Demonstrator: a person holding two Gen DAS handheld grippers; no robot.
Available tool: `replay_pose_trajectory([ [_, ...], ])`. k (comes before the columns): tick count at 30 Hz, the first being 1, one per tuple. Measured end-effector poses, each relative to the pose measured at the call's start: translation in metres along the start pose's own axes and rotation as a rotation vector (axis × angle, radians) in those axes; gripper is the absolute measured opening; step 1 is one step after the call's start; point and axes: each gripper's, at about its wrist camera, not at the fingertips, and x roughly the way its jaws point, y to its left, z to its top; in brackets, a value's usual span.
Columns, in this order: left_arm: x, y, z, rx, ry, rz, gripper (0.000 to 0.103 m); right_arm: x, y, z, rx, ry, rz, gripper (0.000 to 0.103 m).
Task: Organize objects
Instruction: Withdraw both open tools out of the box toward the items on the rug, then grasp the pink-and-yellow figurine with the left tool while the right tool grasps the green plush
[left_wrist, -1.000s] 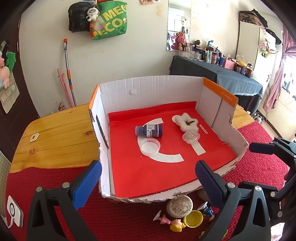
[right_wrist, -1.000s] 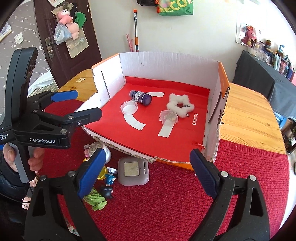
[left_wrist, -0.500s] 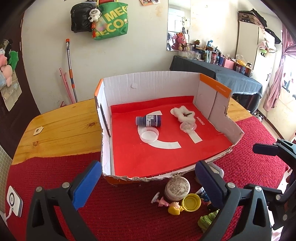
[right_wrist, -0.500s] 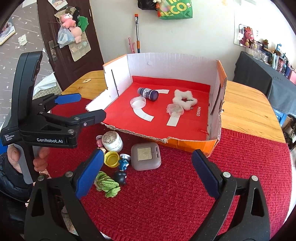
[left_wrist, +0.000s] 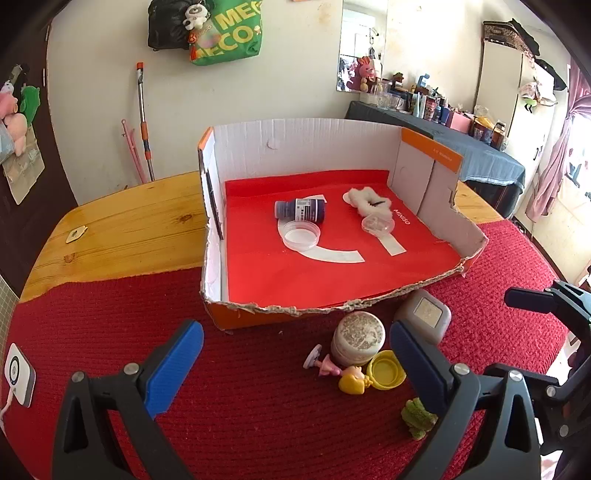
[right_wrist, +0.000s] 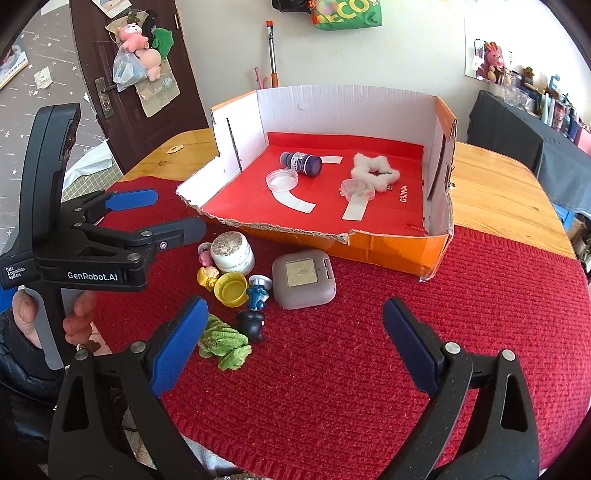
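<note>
A cardboard box (left_wrist: 303, 144) (right_wrist: 439, 125) with a red floor holds a dark blue bottle (left_wrist: 301, 210) (right_wrist: 301, 162) on its side, a clear round lid (left_wrist: 301, 234) (right_wrist: 281, 180), a small clear dish (left_wrist: 376, 224) (right_wrist: 357, 187) and a white fluffy star (left_wrist: 365, 197) (right_wrist: 375, 170). In front of it on the red mat lie a white jar (left_wrist: 357, 338) (right_wrist: 232, 251), a grey square case (left_wrist: 424, 317) (right_wrist: 303, 277), a yellow cap (left_wrist: 386, 374) (right_wrist: 231, 289), small figurines (left_wrist: 340, 373) (right_wrist: 255, 317) and a green knitted piece (left_wrist: 417, 417) (right_wrist: 223, 343). My left gripper (left_wrist: 295, 362) (right_wrist: 162, 212) and right gripper (right_wrist: 293, 343) both stand open and hold nothing.
The red mat (left_wrist: 110, 314) (right_wrist: 443, 302) covers the near part of a wooden table (left_wrist: 122, 229) (right_wrist: 491, 184). A small white device (left_wrist: 16, 373) lies at the mat's left edge. A person's hand (right_wrist: 77, 314) holds the left gripper's handle.
Both grippers have drawn back from the box toward me. The pile of small objects in front of the box has come fully into view. Nothing was grasped.
</note>
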Motion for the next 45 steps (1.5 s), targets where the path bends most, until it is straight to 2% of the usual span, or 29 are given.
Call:
replay_pose_trajectory([
  [10, 0.007, 0.005, -0.018, -0.025, 0.040, -0.016, 0.103, 0.008, 0.004, -0.011, -0.003, 0.019, -0.010, 0.097],
  [20, 0.010, 0.007, -0.026, -0.013, 0.058, -0.030, 0.103, 0.015, 0.018, -0.025, -0.002, 0.052, 0.053, 0.096],
  [22, 0.011, 0.007, -0.028, -0.007, 0.064, -0.035, 0.103, 0.018, 0.023, -0.029, -0.006, 0.065, 0.074, 0.093],
  [26, 0.014, 0.004, -0.029, 0.008, 0.077, -0.039, 0.103, 0.024, 0.031, -0.035, -0.014, 0.094, 0.104, 0.066],
  [31, 0.019, 0.003, -0.031, 0.028, 0.104, -0.059, 0.094, 0.027, 0.036, -0.036, -0.015, 0.100, 0.119, 0.054],
  [33, 0.022, 0.002, -0.033, 0.038, 0.112, -0.068, 0.092, 0.027, 0.038, -0.036, -0.012, 0.100, 0.132, 0.043],
  [40, 0.025, -0.002, -0.029, 0.080, 0.099, -0.073, 0.086, 0.032, 0.040, -0.035, -0.022, 0.102, 0.135, 0.037],
  [45, 0.030, -0.004, -0.030, 0.083, 0.125, -0.102, 0.068, 0.032, 0.037, -0.033, -0.019, 0.101, 0.137, 0.033],
])
